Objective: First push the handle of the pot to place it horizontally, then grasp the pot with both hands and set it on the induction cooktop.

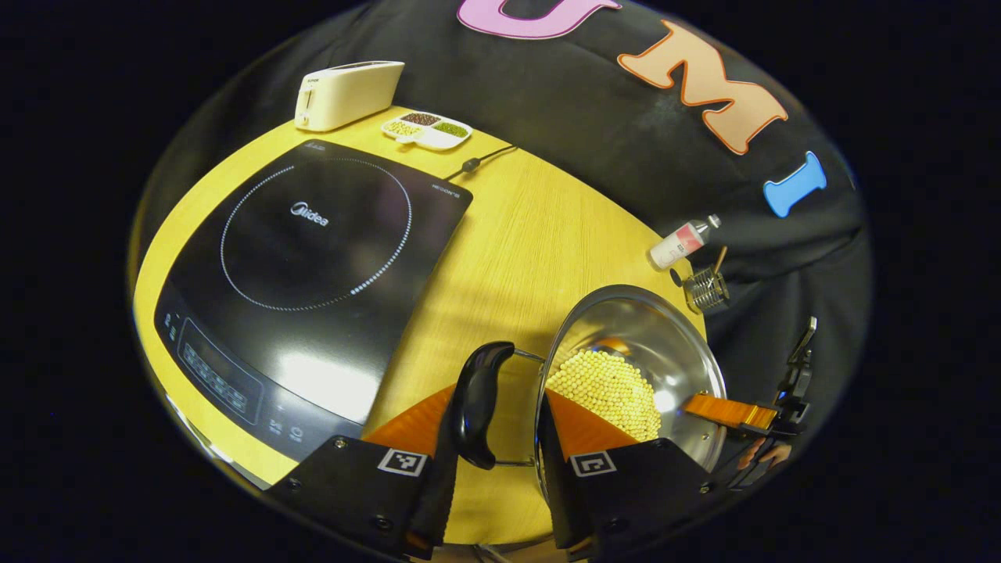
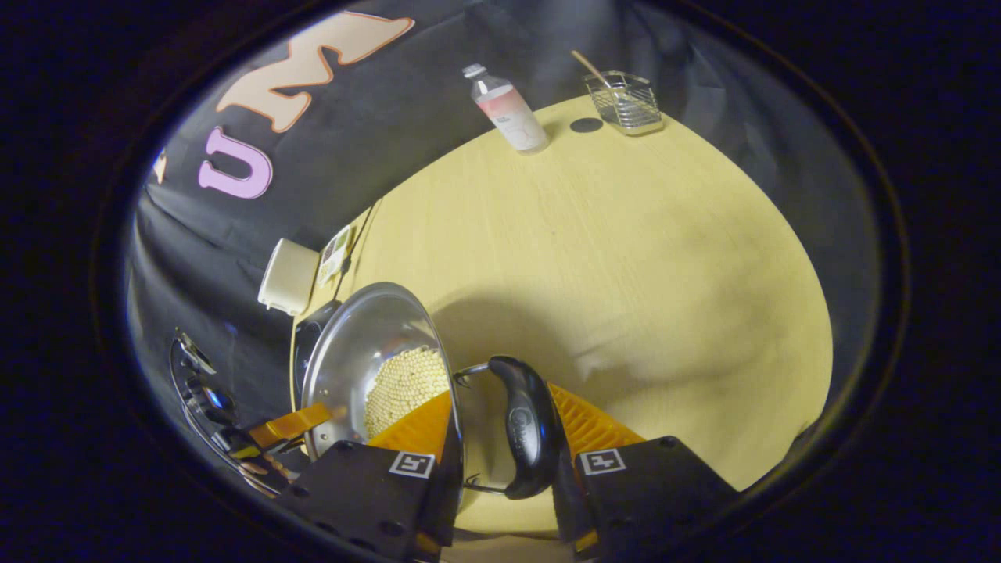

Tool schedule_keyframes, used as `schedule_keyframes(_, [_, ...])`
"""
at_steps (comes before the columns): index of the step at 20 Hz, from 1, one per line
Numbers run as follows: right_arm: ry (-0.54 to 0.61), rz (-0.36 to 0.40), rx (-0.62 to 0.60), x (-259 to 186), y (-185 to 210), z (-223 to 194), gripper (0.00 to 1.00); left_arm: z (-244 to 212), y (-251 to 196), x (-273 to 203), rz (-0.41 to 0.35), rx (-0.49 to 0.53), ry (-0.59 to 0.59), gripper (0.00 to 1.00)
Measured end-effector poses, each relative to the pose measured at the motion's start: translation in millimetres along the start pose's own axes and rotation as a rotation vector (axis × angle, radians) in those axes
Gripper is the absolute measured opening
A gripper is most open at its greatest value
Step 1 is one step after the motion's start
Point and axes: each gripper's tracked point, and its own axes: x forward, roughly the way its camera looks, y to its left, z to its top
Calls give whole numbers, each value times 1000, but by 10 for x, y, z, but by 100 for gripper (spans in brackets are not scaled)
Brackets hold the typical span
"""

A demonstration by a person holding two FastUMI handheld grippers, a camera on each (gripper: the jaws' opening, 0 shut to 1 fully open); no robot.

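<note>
A steel pot (image 1: 665, 344) holding small yellow beans stands right of the black induction cooktop (image 1: 313, 258) on the yellow table. In the left gripper view my left gripper (image 1: 500, 399) straddles one black side handle (image 1: 477, 403): one finger lies outside the handle, the other inside the pot wall. In the right gripper view my right gripper (image 2: 500, 395) holds the opposite handle (image 2: 525, 426) of the pot (image 2: 360, 336) the same way. Each view also shows the other gripper across the pot (image 1: 735, 410) (image 2: 289, 422). Whether the pot is off the table I cannot tell.
A white toaster (image 1: 348, 94) and a divided dish of beans (image 1: 426, 129) stand behind the cooktop, whose cord runs to the back. A bottle (image 2: 508, 109), a wire basket (image 2: 623, 102) and a small black disc (image 2: 586, 124) sit at the table's far edge.
</note>
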Motion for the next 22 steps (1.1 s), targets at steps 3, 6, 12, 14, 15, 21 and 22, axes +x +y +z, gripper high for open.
schedule_keyframes(3, [-40,-12,18,-84,263,-137,46,137,173,-170,-34,7,2,52])
schedule_keyframes(6, [-71,-27,53,-174,618,-373,46,347,442,-395,-59,31,3,55])
schedule_keyframes(12, [-87,-3,107,-30,1457,-865,46,763,1215,-707,-43,108,-16,52])
schedule_keyframes(14, [-97,12,111,64,1708,-939,46,864,1449,-778,-34,112,-28,52])
schedule_keyframes(15, [-102,19,112,115,1828,-964,46,916,1556,-801,-31,109,-34,50])
schedule_keyframes(21, [-101,45,106,461,2377,-1017,46,1290,2073,-790,-4,112,-100,52])
schedule_keyframes(22, [-103,47,103,525,2448,-1004,46,1351,2141,-779,0,118,-113,52])
